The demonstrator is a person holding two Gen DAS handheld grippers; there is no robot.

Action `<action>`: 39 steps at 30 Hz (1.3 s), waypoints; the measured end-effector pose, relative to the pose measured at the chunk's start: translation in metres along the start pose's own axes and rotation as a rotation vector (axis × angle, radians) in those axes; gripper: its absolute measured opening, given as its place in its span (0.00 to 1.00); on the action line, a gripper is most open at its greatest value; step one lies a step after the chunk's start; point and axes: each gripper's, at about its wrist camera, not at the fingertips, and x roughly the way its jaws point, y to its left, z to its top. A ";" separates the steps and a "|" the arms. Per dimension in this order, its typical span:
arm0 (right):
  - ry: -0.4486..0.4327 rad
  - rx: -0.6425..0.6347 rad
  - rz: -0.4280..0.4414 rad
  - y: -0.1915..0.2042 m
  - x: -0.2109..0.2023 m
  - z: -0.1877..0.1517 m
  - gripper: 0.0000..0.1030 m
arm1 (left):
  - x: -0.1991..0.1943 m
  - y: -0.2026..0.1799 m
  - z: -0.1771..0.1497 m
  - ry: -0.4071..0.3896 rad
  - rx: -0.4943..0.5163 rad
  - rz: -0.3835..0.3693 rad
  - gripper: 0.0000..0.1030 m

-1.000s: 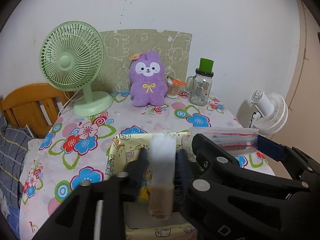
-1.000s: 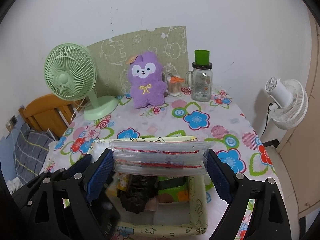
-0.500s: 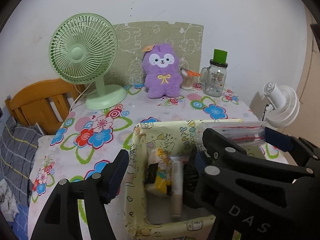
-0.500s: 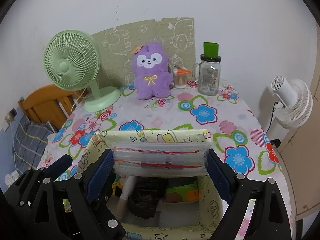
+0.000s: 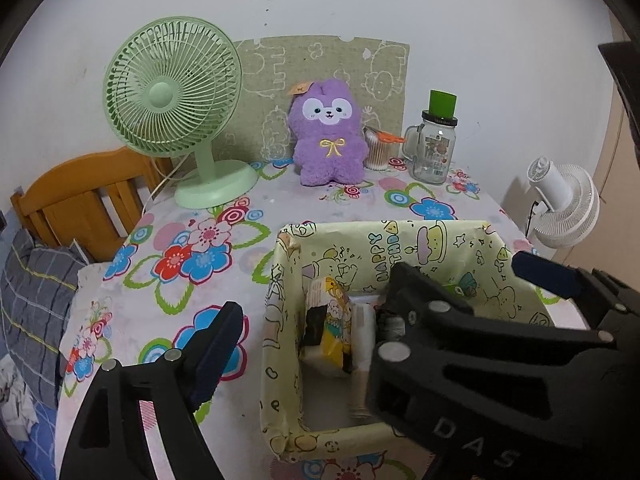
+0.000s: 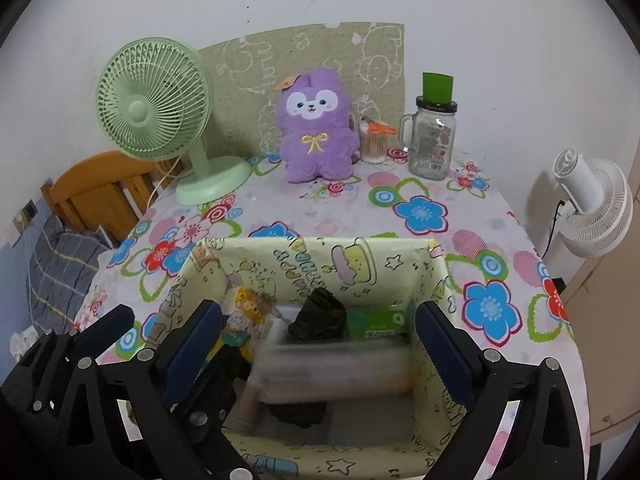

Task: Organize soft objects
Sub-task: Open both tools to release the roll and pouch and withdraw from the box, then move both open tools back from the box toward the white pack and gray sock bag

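A yellow cartoon-print box [image 5: 404, 236] [image 6: 320, 252] stands on the floral table. Inside lie a yellow snack packet [image 5: 330, 332] [image 6: 244, 312], a white roll [image 5: 362, 344], a black bundle [image 6: 318, 314], a green packet [image 6: 376, 322] and a blurred clear zip bag [image 6: 336, 372] dropping in. My left gripper [image 5: 308, 316] is open and empty over the box's left wall. My right gripper [image 6: 318, 332] is open above the box, the zip bag below it. A purple plush toy [image 5: 328, 136] [image 6: 316, 128] sits at the table's back.
A green desk fan [image 5: 176, 108] [image 6: 156, 108] stands back left. A glass jar with a green lid [image 5: 434, 140] [image 6: 434, 136] and a cup of swabs [image 5: 378, 150] stand back right. A wooden chair [image 5: 80, 196] is left, a white fan [image 6: 596, 204] right.
My left gripper let go of the white roll into the box, opened and drew back. My right gripper opened and the clear zip bag fell from it into the box.
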 end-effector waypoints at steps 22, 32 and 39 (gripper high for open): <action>-0.070 -0.029 -0.047 0.002 -0.054 -0.019 0.96 | -0.040 -0.013 -0.015 -0.055 0.000 -0.040 0.89; -0.125 -0.022 -0.059 0.000 -0.086 -0.028 0.96 | -0.068 -0.019 -0.021 -0.108 0.014 -0.039 0.93; -0.151 -0.023 -0.068 0.000 -0.107 -0.035 0.97 | -0.086 -0.023 -0.027 -0.136 0.018 -0.050 0.95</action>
